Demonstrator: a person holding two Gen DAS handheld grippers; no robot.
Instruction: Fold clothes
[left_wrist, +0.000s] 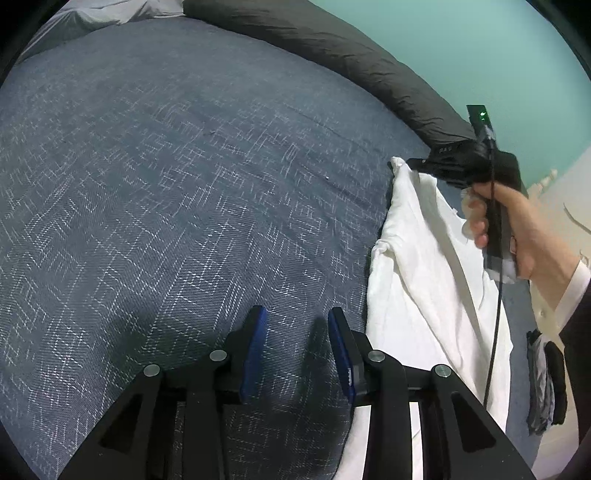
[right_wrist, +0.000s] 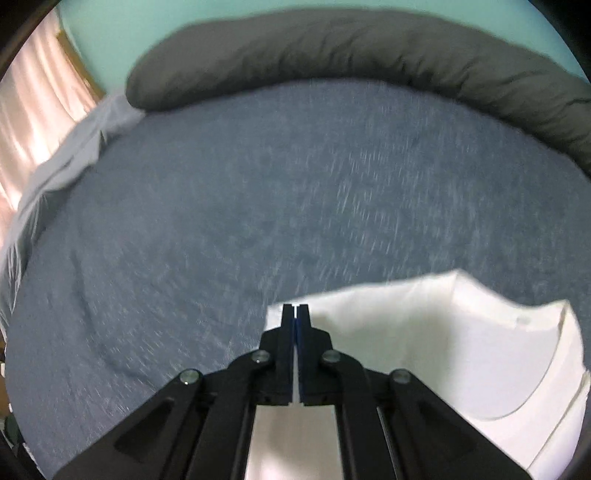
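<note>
Two grippers over the blue bedspread (left_wrist: 155, 177): the right gripper (right_wrist: 295, 308), jaws clamped on an edge of the white garment (left_wrist: 424, 295), lifts it for spreading, while the left gripper (left_wrist: 297, 321) waits alongside, parted and empty.

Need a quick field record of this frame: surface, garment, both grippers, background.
surface: blue patterned bedspread
garment: white shirt, lifted at one edge, lower part draped at the bed's right side
right gripper: shut on the white shirt's edge, held by a hand
left gripper: open, nothing between its fingers, over the bedspread just left of the shirt
background: dark grey bolster pillow along the far edge, teal wall behind
</note>
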